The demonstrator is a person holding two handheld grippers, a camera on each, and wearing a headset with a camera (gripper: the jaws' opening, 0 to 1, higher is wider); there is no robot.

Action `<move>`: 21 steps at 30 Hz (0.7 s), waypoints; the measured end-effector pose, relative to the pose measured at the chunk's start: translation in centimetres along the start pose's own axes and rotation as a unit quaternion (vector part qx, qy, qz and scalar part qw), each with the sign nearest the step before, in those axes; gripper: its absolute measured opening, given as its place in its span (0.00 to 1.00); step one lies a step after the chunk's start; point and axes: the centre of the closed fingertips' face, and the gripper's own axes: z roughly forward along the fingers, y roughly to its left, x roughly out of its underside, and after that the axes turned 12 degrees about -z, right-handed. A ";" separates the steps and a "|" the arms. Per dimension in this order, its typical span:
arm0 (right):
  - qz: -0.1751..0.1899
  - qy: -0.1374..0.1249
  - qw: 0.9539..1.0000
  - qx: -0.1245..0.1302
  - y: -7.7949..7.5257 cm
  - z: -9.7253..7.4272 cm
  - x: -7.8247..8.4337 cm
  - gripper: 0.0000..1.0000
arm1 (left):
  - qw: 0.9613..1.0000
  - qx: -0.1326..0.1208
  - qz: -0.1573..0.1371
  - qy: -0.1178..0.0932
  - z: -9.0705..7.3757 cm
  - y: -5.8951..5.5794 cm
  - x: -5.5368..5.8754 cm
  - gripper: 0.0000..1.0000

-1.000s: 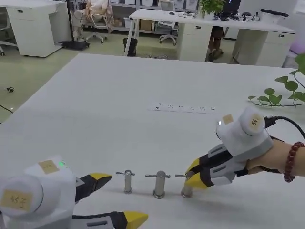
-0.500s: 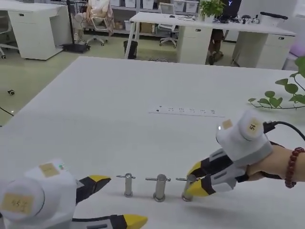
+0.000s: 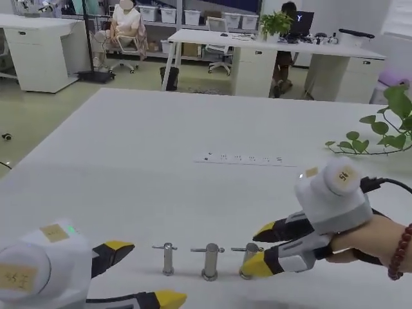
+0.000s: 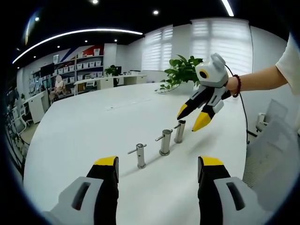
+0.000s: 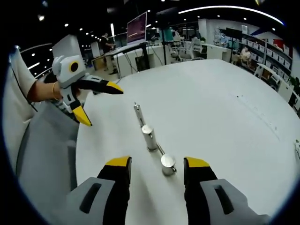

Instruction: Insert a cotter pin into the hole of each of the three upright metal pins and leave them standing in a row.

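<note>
Brushed steel, cylindrical: three upright metal pins (image 3: 210,261) stand in a straight row near the front of the bench (image 3: 193,129), whose top is white, matte and smooth. The pins have flat round tops, and the one at the left end is slimmer than the middle one. A thin cotter pin (image 3: 207,249) crosses each pin just under the head, so each reads as a small T. The right gripper (image 3: 252,252) has a white-grey plastic body, black shanks and wedge-shaped yellow tips. Its jaws are apart, one on either side of the right-end pin. Its own view shows that pin's cap between the tips, but I cannot tell whether they touch it. The left gripper (image 3: 154,271), of the same make, is low at the left end of the row. Its jaws are spread wide with nothing between them, and it is clear of the nearest pin. A flush socket strip (image 3: 243,158) lies mid-bench, well behind the row. A trailing plant (image 3: 380,129) with rounded leaves is at the far right edge.
</note>
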 end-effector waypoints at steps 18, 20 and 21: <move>0.048 -0.059 0.993 0.091 1.9 -3.6 -0.8 0.73 | 0.999 -0.034 -0.020 -0.018 -2.1 0.7 -1.3 0.79; 0.053 -0.062 0.992 0.095 2.5 -3.8 -0.6 0.75 | 0.999 -0.038 -0.021 -0.018 -2.4 0.6 -1.4 0.82; 0.057 -0.064 0.991 0.100 2.7 -3.8 -0.4 0.77 | 0.999 -0.038 -0.021 -0.018 -2.5 0.6 -1.4 0.83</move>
